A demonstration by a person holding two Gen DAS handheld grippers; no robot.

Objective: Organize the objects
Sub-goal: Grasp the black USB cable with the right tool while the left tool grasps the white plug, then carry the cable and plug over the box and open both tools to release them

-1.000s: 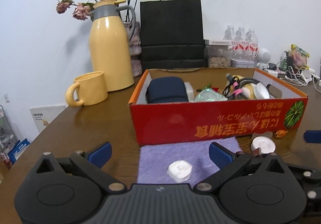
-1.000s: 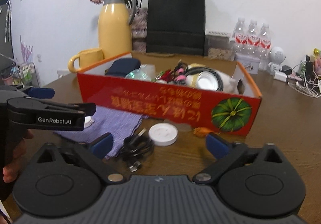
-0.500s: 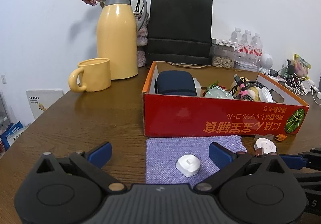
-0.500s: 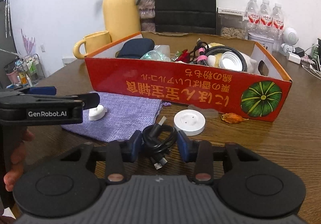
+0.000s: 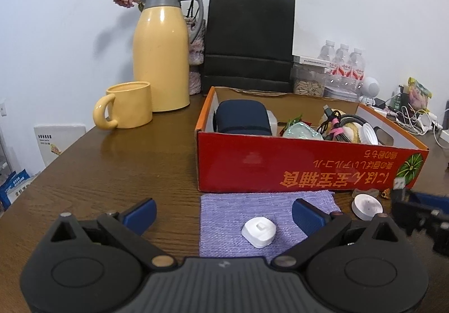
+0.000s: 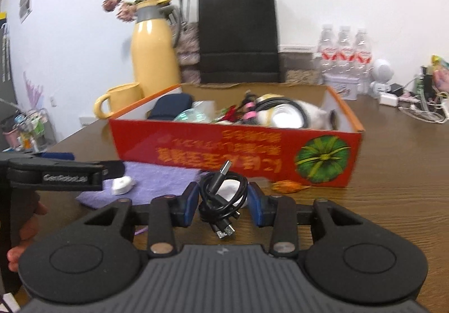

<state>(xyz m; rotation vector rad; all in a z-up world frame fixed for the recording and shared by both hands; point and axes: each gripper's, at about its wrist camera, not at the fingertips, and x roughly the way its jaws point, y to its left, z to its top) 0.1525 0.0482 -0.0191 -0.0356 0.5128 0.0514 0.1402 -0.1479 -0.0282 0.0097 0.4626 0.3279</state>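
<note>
The right gripper (image 6: 221,205) has its blue pads clamped on a coiled black USB cable (image 6: 223,195), held lifted in front of the red cardboard box (image 6: 233,154), with a round white disc (image 5: 366,206) on the table just behind it. The left gripper (image 5: 223,213) has its fingers (image 5: 140,213) spread wide apart and empty, hovering over a purple cloth (image 5: 233,209) that carries a small white plug-like adapter (image 5: 258,231). Behind the box stand a yellow mug (image 5: 127,109), a yellow thermos jug (image 5: 161,60) and a black paper bag (image 5: 248,40).

Coiled black USB cable (image 6: 223,195), lifted before red box (image 6: 233,150)
</note>
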